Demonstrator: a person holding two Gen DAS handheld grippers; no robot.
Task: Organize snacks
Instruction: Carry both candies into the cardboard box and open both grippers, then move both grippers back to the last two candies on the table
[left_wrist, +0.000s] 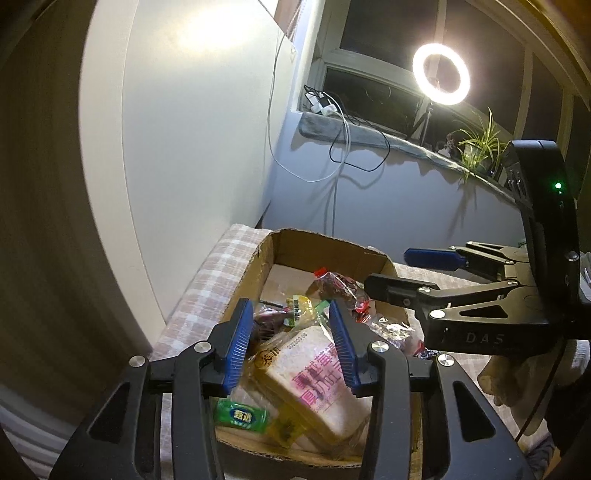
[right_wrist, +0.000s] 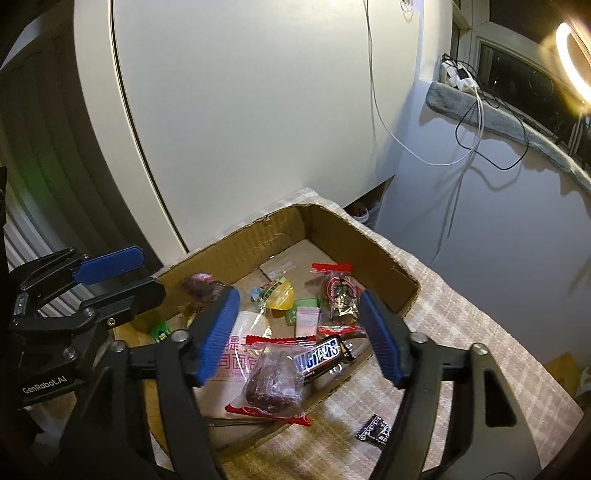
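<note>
A shallow cardboard box (left_wrist: 295, 247) (right_wrist: 332, 225) sits on a checked cloth and holds several snack packets. My left gripper (left_wrist: 291, 343) is open above the box, its blue pads either side of a packaged bread slice (left_wrist: 314, 384) with pink print. My right gripper (right_wrist: 301, 332) is open above the box's near right corner, over a clear packet with a dark red snack (right_wrist: 273, 380) and a Snickers bar (right_wrist: 321, 356). A red-edged packet (right_wrist: 338, 291), a yellow packet (right_wrist: 280, 295) and a green packet (left_wrist: 242, 417) also lie in the box.
A white cabinet door (right_wrist: 240, 110) stands behind the box. A windowsill with cables (left_wrist: 332, 122), a ring light (left_wrist: 441, 74) and a plant (left_wrist: 480, 144) is at the right. A small black tag (right_wrist: 375, 430) lies on the cloth (right_wrist: 461, 332).
</note>
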